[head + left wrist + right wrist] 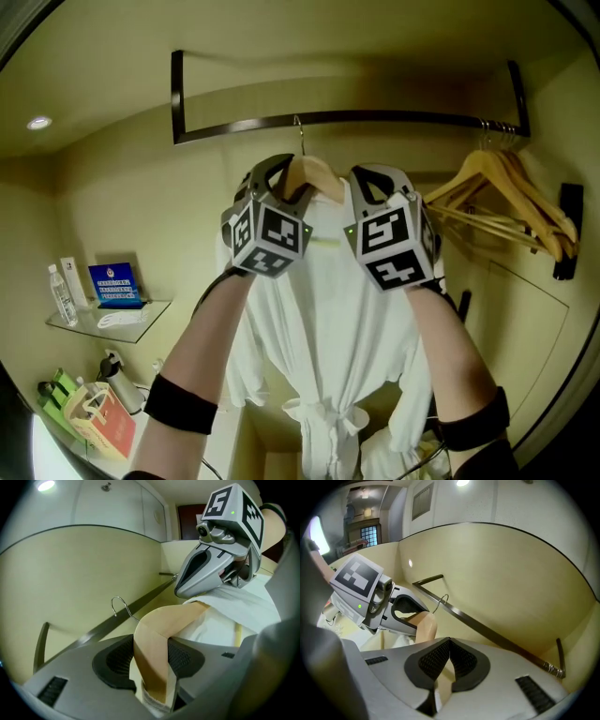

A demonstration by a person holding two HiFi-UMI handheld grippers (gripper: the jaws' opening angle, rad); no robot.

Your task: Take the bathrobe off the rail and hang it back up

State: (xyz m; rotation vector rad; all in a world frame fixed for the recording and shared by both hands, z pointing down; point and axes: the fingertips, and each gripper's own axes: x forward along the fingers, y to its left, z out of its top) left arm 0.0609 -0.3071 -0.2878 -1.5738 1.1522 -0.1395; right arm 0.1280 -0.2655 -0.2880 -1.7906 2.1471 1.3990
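Observation:
A white bathrobe (328, 319) hangs on a wooden hanger (317, 173) whose wire hook (300, 127) sits at the dark rail (375, 118). My left gripper (286, 183) is shut on the hanger's left arm (152, 653), with robe cloth under the wood. At the right shoulder, my right gripper (370, 187) is shut on the hanger's right arm (444, 684); its pads (461, 660) nearly meet above the wood. In both gripper views the hook (117, 604) (443, 599) lies against the rail (487, 630). Each gripper shows in the other's view.
Several bare wooden hangers (511, 192) hang at the rail's right end. A glass shelf (112, 326) on the left wall carries a bottle (62, 295) and a blue card (114, 283). A paper bag (94, 412) stands at the lower left. The closet's back wall is close behind.

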